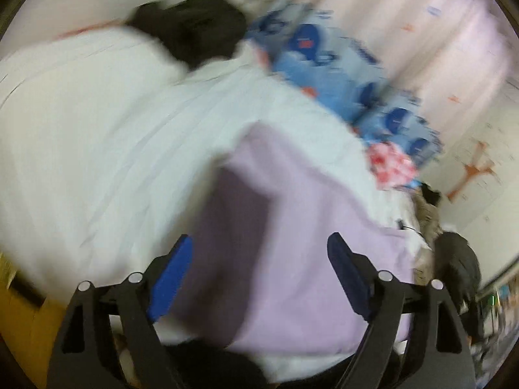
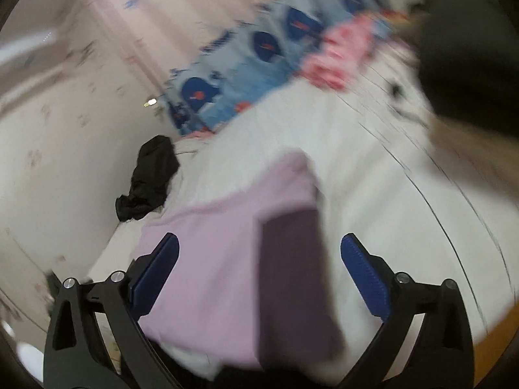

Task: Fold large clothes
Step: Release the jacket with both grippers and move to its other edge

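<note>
Above the folded lilac cotton garment point(image 1: 292, 227) on the white bed point(image 1: 97, 129): left gripper point(image 1: 259, 259) and right gripper point(image 2: 259, 256) spread, empty; regrasp its nearest edge evenly.

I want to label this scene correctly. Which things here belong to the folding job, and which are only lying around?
Belong to the job:
- lilac garment on the white bed sheet
- left gripper, open
- right gripper, open

Only lying around:
- black garment
- blue patterned bedding
- pink-red patterned cloth
</note>
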### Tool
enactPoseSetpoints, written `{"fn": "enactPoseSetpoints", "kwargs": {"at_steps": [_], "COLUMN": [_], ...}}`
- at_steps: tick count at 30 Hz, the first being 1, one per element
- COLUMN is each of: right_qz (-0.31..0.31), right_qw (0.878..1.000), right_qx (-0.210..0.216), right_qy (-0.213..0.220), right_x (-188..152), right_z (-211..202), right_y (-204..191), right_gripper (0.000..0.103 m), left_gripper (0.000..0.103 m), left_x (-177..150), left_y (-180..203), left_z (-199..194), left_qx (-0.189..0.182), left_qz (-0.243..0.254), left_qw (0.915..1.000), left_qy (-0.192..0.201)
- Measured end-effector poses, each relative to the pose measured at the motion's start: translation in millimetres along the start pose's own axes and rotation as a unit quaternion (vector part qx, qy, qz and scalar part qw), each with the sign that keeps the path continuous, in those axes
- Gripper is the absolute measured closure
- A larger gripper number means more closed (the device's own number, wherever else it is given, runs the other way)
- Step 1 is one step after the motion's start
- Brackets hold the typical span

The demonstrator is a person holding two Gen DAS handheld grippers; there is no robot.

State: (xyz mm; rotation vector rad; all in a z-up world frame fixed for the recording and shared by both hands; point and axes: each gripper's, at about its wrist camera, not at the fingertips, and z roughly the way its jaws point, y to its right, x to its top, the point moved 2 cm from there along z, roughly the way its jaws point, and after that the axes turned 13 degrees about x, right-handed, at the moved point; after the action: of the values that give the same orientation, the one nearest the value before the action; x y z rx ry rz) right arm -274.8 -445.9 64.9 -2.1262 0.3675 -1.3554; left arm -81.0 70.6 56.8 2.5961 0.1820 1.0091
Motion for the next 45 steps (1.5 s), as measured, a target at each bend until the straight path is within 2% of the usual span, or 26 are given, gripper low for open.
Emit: {"fn": "enactPoseSetpoints", "kwargs": {"at_steps": [2,5,7,8,9,10,11,12,14,17,20,21,22,23,24,26,28,31,34,37,38,39,40,41,43,45], "right_qz": [-0.029,-0.032,-0.037,-0.046,-0.062,-0.064,-0.040,0.020,0.019,-0.006,-0.048,-0.057,-0.065,-0.057,-0.031,-0.015,-0.017,-0.065,-0.159,-0.225,-0.230,-0.229,-0.231,-0.233,-0.225,-0.212], "right_qw": [1.000,0.999,0.998,0.996,0.991,0.984,0.977,0.982,0.984,0.977,0.990,0.990,0.987,0.984,0.981,0.984,0.984,0.989,0.977,0.951,0.945,0.932,0.922,0.916,0.922,0.927], "right_qx": [-0.005,-0.020,-0.050,-0.071,-0.110,-0.151,-0.170,-0.118,-0.122,-0.136,-0.105,-0.111,-0.132,-0.146,-0.137,-0.131,-0.140,-0.079,-0.035,-0.023,-0.027,-0.045,-0.063,-0.074,-0.073,-0.061], "right_qy": [-0.004,-0.003,-0.008,-0.016,-0.035,-0.071,-0.120,-0.144,-0.131,-0.162,-0.077,-0.063,-0.061,-0.082,-0.132,-0.123,-0.112,-0.103,-0.137,-0.209,-0.229,-0.277,-0.306,-0.318,-0.306,-0.303], "right_x": [23,51,57,55,46,29,9,-5,0,2,6,-1,-14,-23,-37,-34,-26,-38,-67,-105,-113,-132,-142,-144,-139,-139], "right_z": [43,119,166,189,214,238,262,281,279,281,232,223,219,225,239,230,218,186,170,182,189,206,217,223,222,217], "right_y": [-19,-25,-12,-2,14,39,68,92,90,80,45,43,48,58,77,82,62,6,-49,-80,-85,-83,-79,-79,-84,-93], "right_gripper": [0.007,0.007,0.007,0.007,0.007,0.006,0.006,0.006,0.006,0.006,0.006,0.006,0.006,0.006,0.006,0.007,0.007,0.007,0.007,0.007,0.007,0.007,0.007,0.007,0.007,0.007], "left_gripper": [0.022,0.022,0.022,0.022,0.022,0.022,0.021,0.021,0.021,0.021,0.021,0.021,0.021,0.021,0.021,0.021,0.021,0.021,0.013,0.011,0.011,0.011,0.011,0.011,0.011,0.011], "left_x": [21,50,61,62,57,45,34,23,21,19,16,13,10,9,8,2,-4,-7,-10,-22,-30,-40,-48,-58,-82,-95], "left_y": [38,72,76,68,58,44,33,26,28,35,34,34,32,32,28,25,20,-3,-40,-93,-107,-120,-130,-137,-148,-149], "left_z": [20,63,95,119,139,171,188,194,186,183,176,174,172,170,170,162,146,112,79,55,51,48,47,46,48,50], "left_qx": [-0.022,-0.026,0.002,0.031,0.052,0.081,0.077,0.061,0.073,0.092,0.094,0.092,0.090,0.086,0.085,0.094,0.092,0.049,0.046,0.047,0.048,0.044,0.037,0.027,-0.007,-0.031], "left_qz": [0.024,0.025,0.028,0.031,0.032,0.030,0.023,0.017,0.029,0.054,0.057,0.057,0.056,0.055,0.055,0.058,0.052,0.016,-0.017,-0.088,-0.107,-0.124,-0.139,-0.154,-0.186,-0.198], "left_qw": [0.9994,0.9992,0.9994,0.9990,0.9981,0.9958,0.9955,0.9972,0.9968,0.9943,0.9939,0.9941,0.9943,0.9947,0.9948,0.9939,0.9944,0.9987,0.9986,0.9937,0.9911,0.9885,0.9861,0.9831,0.9742,0.9695], "left_qy": [0.008,0.014,0.019,0.013,0.000,-0.031,-0.049,-0.040,-0.016,-0.009,-0.003,-0.002,-0.001,-0.001,0.000,0.005,0.010,0.005,-0.019,-0.051,-0.064,-0.075,-0.084,-0.096,-0.128,-0.140]}}
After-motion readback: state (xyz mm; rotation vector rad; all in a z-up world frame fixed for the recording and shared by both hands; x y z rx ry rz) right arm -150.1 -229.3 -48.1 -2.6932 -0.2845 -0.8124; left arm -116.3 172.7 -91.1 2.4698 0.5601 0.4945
